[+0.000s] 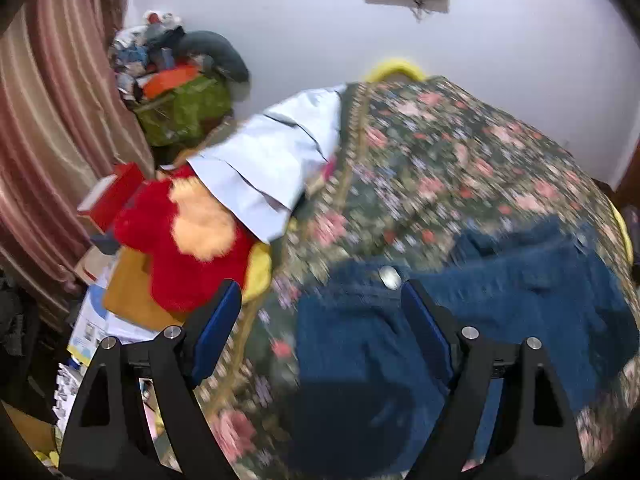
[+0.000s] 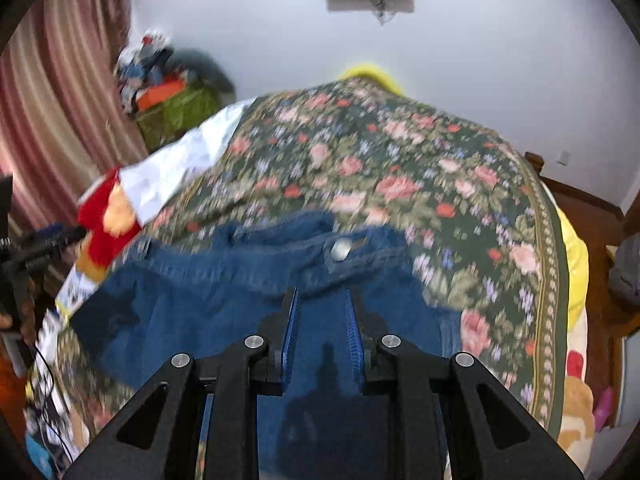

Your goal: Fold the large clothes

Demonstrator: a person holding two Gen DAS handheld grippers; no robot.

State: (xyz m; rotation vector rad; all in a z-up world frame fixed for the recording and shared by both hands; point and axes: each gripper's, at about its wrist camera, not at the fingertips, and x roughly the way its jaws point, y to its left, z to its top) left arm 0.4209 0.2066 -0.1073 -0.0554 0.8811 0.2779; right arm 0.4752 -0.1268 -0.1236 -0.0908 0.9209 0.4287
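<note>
1. My left gripper [image 1: 320, 300] has its fingers spread wide and nothing is between them; it hangs over the waistband corner of the jeans [image 1: 500, 300].
2. My right gripper [image 2: 322, 300] has a narrower gap between its blue pads [image 2: 291, 332], still parted. I see denim through the gap, but I cannot tell whether the pads touch it.
3. The jeans [image 2: 224, 288] lie spread on the floral bedspread [image 2: 360, 152], waistband towards the far wall, with the metal button [image 2: 341, 249] just beyond my right fingertips.
4. The one container I can make out is a green bag [image 1: 188, 110] on the floor by the striped curtain [image 1: 52, 100]. It is heaped over the brim with an orange item and mixed clothes; the blur hides the details.
5. Beside the bed sit a red plush toy [image 1: 176, 232] and a red box [image 1: 112, 194]; a pale blue cloth [image 1: 272, 160] hangs off the bedspread's edge, over the toy.
</note>
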